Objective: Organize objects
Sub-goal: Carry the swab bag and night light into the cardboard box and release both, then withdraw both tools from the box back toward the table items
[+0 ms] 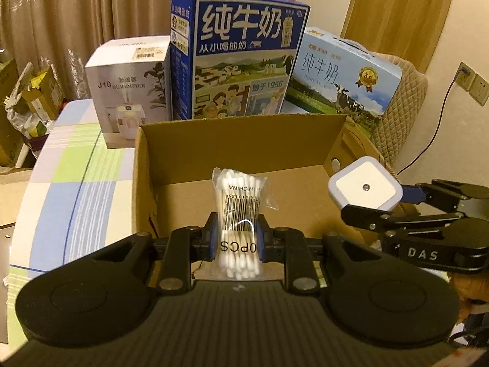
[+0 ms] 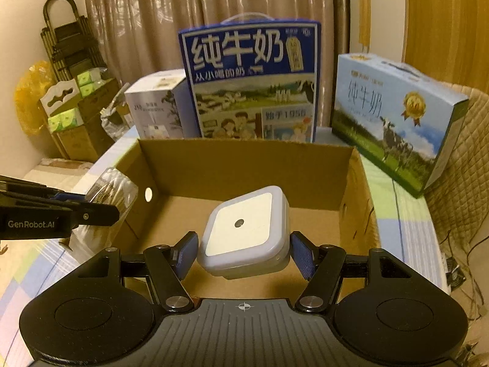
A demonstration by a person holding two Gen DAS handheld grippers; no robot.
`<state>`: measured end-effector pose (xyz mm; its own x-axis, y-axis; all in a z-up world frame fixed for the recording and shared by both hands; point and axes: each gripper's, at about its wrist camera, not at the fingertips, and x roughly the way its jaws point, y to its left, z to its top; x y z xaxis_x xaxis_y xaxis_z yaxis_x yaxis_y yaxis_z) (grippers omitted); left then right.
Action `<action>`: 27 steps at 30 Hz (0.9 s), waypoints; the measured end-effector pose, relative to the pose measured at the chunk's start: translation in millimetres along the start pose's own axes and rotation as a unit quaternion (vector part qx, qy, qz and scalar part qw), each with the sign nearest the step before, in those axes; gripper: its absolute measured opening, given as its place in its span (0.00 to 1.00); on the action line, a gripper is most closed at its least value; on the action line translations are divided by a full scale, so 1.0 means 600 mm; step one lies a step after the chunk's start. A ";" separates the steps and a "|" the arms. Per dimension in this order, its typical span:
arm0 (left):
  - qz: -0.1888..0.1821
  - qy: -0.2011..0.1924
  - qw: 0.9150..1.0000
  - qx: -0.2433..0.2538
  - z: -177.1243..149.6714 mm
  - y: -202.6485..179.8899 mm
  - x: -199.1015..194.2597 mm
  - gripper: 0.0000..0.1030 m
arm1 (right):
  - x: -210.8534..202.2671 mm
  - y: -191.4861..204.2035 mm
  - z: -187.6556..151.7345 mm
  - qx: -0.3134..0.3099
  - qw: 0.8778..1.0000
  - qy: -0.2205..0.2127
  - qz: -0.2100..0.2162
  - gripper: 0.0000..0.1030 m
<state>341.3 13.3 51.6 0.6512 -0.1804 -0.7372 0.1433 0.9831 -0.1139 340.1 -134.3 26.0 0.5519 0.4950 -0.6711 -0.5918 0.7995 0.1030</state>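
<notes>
A: What is held by the left gripper (image 1: pixel 235 240)?

B: A clear bag of cotton swabs (image 1: pixel 240 214) is clamped between its blue pads, upright, above the near edge of the open cardboard box (image 1: pixel 244 134). A barcode is printed on the bag.

A: And the right gripper (image 2: pixel 243 255)?

B: A square white night light (image 2: pixel 244 234) is seen between its jaws, above the inside of the same box. In the left wrist view it is pinched between the 2 fingers. In the right wrist view the right pad seems to touch it, but a thin gap is seen at the left pad, so a firm grip cannot be fully confirmed.

A: What is placed behind the box?

B: 3 cartons are stood on the bench (image 1: pixel 76 165), which is covered with a checked cloth: a white humidifier box (image 1: pixel 128 88) at the left, a tall dark blue milk carton (image 1: pixel 238 58) in the middle, and a light blue milk carton (image 1: pixel 345 76) at the right. Beige curtains (image 1: pixel 91 6) are hung behind them
</notes>
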 end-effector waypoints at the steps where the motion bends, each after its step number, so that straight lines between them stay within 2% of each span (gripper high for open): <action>1: 0.000 0.000 1.000 0.000 0.001 0.000 0.006 0.19 | 0.005 -0.002 0.000 0.001 1.000 0.001 -0.001 0.61; 4: 0.002 -0.010 1.000 -0.002 0.003 -0.001 0.017 0.27 | 0.016 -0.007 -0.003 0.008 1.000 -0.001 -0.001 0.61; 5: 0.002 -0.012 1.000 -0.006 0.003 0.000 0.018 0.42 | 0.018 -0.011 -0.004 0.011 1.000 -0.006 0.000 0.61; 6: 0.002 -0.015 1.000 -0.012 0.003 0.001 0.017 0.51 | 0.018 -0.015 -0.005 0.017 1.000 -0.014 0.002 0.62; 9: -0.004 -0.024 0.999 -0.022 -0.002 0.007 0.002 0.51 | 0.003 -0.029 -0.005 0.037 0.999 -0.039 -0.003 0.69; 11: 0.000 -0.031 0.999 -0.026 -0.011 0.014 -0.016 0.51 | -0.014 -0.037 -0.008 0.045 0.998 -0.050 -0.004 0.70; 14: 0.000 -0.043 0.998 -0.048 -0.033 0.026 -0.055 0.59 | -0.055 -0.038 -0.024 0.054 0.996 -0.066 -0.010 0.70; 19: 0.010 -0.060 0.996 -0.063 -0.087 0.027 -0.129 0.68 | -0.132 -0.026 -0.076 0.078 0.993 -0.083 -0.011 0.71; 21: 0.016 -0.063 0.995 -0.069 -0.113 0.024 -0.157 0.75 | -0.165 -0.017 -0.101 0.098 0.992 -0.081 -0.010 0.71; 27: 0.029 -0.070 0.993 -0.089 -0.196 0.014 -0.229 0.83 | -0.255 0.018 -0.191 0.124 0.989 -0.078 -0.005 0.71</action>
<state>165.5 50.2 73.9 0.7541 -0.1145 -0.6467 -0.0225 0.9796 -0.1998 181.9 -240.5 45.4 0.6521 0.5185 -0.5531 -0.4350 0.8534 0.2873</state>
